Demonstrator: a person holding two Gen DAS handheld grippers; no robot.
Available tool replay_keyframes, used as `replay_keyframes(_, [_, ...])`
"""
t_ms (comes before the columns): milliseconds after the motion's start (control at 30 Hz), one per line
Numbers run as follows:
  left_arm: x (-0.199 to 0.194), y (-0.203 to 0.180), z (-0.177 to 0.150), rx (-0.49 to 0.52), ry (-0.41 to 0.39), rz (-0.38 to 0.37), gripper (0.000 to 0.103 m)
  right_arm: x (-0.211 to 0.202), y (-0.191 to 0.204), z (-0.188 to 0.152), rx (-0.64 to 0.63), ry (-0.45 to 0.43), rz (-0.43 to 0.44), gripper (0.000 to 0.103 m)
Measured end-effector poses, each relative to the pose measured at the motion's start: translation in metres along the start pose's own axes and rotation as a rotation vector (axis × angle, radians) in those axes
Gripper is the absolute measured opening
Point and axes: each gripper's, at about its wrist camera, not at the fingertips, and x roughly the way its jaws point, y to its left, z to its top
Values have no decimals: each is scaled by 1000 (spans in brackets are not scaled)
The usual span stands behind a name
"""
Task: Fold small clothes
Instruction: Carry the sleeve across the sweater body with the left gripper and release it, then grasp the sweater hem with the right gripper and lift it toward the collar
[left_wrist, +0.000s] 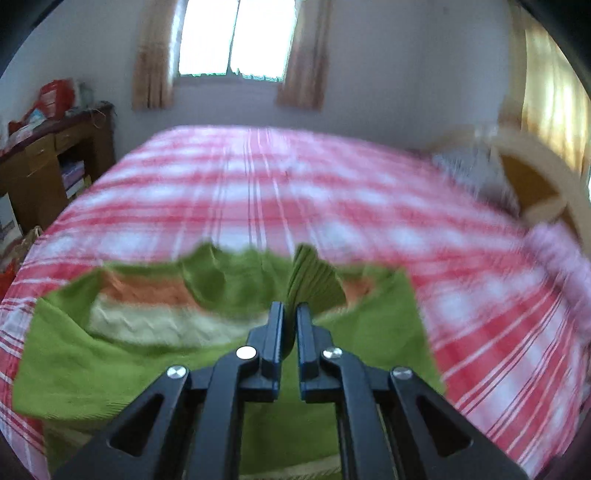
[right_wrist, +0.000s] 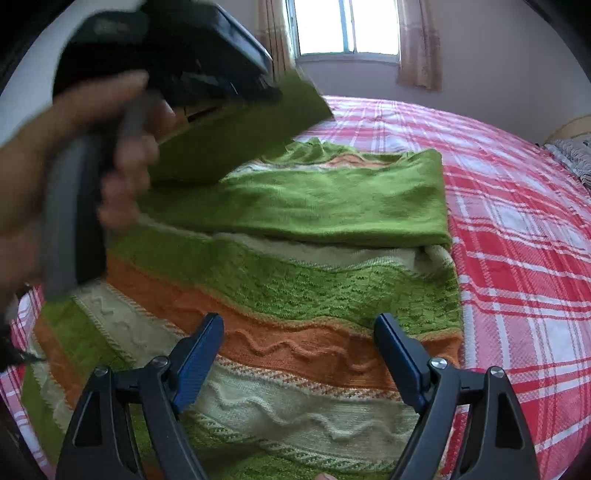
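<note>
A knitted sweater (right_wrist: 295, 280) in green, orange and cream stripes lies on the red and white checked bed cover (right_wrist: 517, 258). Its upper part is folded over into a plain green band. My left gripper (left_wrist: 290, 306) is nearly closed, pinching a ribbed green sleeve cuff (left_wrist: 314, 277) that stands up between its fingers. The right wrist view shows a hand (right_wrist: 74, 122) holding that gripper at the upper left, with the green sleeve (right_wrist: 251, 125) stretched up off the sweater. My right gripper (right_wrist: 299, 332) hovers open over the orange and cream stripes, with nothing between its fingers.
The checked bed cover (left_wrist: 258, 184) stretches away towards a bright window (left_wrist: 236, 37) with curtains. A wooden desk (left_wrist: 44, 166) piled with things stands to the left of the bed. On the right are a pale headboard (left_wrist: 535, 177) and grey bedding (right_wrist: 572, 151).
</note>
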Motion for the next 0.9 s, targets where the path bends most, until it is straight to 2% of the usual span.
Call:
replay_keyframes(33, [4, -1, -6, 21, 27, 11, 22, 1, 0, 0, 2, 3, 0, 84])
replay_keyframes(100, [0, -1, -15, 45, 34, 35, 55, 1, 0, -1, 2, 0, 0, 84])
replay_keyframes(167, [-17, 2, -19, 61, -7, 63, 71, 1, 0, -2, 4, -8, 3, 84])
replay_keyframes(233, [-40, 17, -26, 85, -52, 70, 77, 1, -1, -2, 10, -12, 7, 84])
replay_keyframes(300, [-54, 35, -36, 104, -73, 135, 91, 1, -2, -3, 14, -15, 12, 84])
replay_keyframes(367, [-64, 60, -49, 100, -86, 208, 94, 1, -2, -3, 19, -16, 19, 84])
replay_keyframes(467, [-65, 106, -72, 91, -28, 368, 96, 0, -6, -2, 42, -17, 47, 84])
replay_keyframes(600, [-59, 146, -87, -23, 39, 370, 96, -6, -18, 14, 135, 5, 110, 84])
replay_keyframes(733, [-48, 160, -91, -122, 67, 329, 96, -26, -28, 48, 276, -40, 182, 84])
replay_keyframes(800, [-45, 163, -94, -149, 76, 341, 96, -25, -29, 67, 306, -47, 193, 83])
replay_keyframes(833, [-44, 164, -94, -160, 79, 342, 96, -20, -28, 77, 307, -37, 191, 79])
replay_keyframes(867, [-44, 166, -98, -176, 76, 333, 96, -13, -28, 84, 307, -26, 183, 70])
replay_keyframes(900, [-45, 167, -99, -189, 70, 328, 96, -2, -28, 91, 317, -1, 174, 67])
